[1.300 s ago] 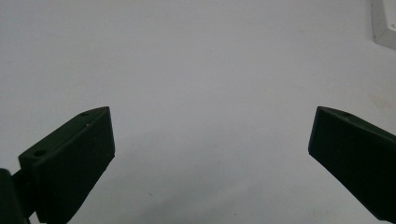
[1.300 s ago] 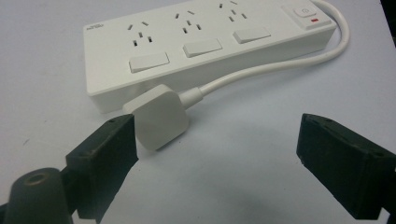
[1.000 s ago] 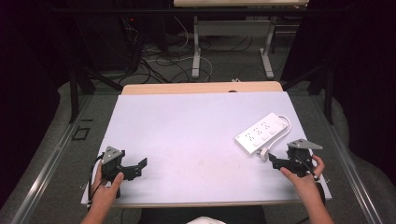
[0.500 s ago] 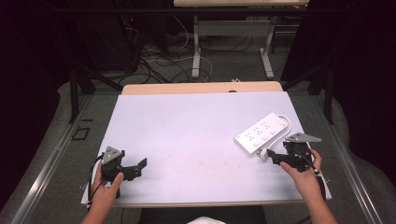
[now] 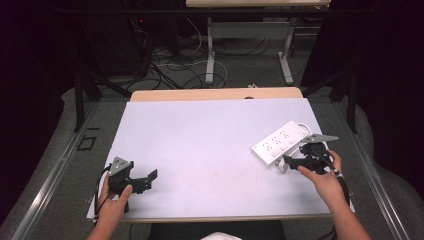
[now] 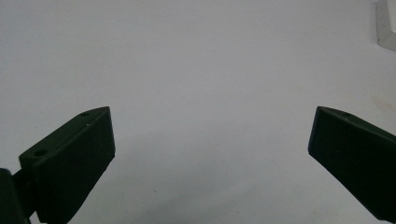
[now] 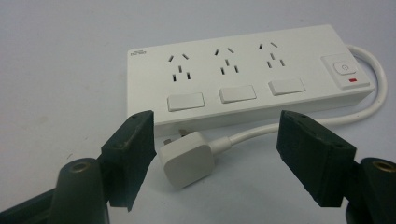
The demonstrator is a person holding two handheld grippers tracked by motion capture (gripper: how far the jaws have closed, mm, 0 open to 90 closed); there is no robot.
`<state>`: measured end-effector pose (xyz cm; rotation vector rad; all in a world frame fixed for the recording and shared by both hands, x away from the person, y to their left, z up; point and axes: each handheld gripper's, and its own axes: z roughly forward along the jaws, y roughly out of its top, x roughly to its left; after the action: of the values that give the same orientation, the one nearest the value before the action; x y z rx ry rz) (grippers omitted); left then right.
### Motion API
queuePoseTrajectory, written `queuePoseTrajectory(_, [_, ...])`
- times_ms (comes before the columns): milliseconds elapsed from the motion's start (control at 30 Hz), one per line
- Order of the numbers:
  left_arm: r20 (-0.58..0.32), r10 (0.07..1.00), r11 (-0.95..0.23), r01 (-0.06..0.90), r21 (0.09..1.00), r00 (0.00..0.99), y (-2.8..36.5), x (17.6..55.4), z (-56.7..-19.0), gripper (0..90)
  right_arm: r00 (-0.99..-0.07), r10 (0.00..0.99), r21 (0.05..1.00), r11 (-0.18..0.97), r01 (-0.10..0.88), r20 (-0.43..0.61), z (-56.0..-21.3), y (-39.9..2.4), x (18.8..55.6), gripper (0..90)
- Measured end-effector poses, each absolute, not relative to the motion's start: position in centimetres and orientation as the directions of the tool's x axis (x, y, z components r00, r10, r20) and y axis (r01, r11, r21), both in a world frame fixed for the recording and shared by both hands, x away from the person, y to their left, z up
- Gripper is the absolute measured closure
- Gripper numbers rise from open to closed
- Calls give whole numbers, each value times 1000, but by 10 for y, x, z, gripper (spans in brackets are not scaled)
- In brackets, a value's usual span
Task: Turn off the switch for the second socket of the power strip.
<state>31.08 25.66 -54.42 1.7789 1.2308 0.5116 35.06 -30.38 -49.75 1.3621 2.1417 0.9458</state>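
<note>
Grippers at work over a white table (image 5: 210,140): the right gripper (image 5: 292,161), held in a person's right hand (image 5: 325,177) at the table's right side, hovers just beside a white power strip (image 5: 280,142), its jaws having just narrowed a little yet standing apart with nothing pinched between them. Seen along those jaws in the right gripper view, the power strip (image 7: 243,74) lies flat on the tabletop, showing three sets of sockets, three rectangular switches beneath them and a main button with a red mark at its far end. A white cord (image 7: 364,93) loops out from that end and runs back along the strip's near edge to a white plug (image 7: 187,158), which lies on the table just in front of the strip and between the two black jaws, touched by neither. At the table's near left corner the left gripper (image 5: 145,180) sits low over the surface in the person's left hand (image 5: 114,200), well apart from the strip. Its jaws are spread wide in the left gripper view, with bare tabletop (image 6: 196,84) between them. Cables and metal table legs stand on the dark floor beyond.
</note>
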Motion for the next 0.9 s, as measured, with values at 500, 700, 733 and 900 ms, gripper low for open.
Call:
queuePoseTrajectory(500, [-147,893,-118,536,836,426,256,311,-545,8,-439,898,716,312,624,-8,-479,-301,367,349])
queuePoseTrajectory(700, [-148,891,-120,537,835,429,256,311,-545,8,-448,894,704,321,633,-5,-475,-301,373,384])
queuePoseTrajectory(733, [-148,891,-120,537,835,429,256,311,-545,8,-452,892,703,323,633,-3,-474,-300,374,386])
queuePoseTrajectory(900, [-148,891,-121,538,834,430,256,311,-545,8,-457,889,693,341,635,-18,-472,-299,378,415])
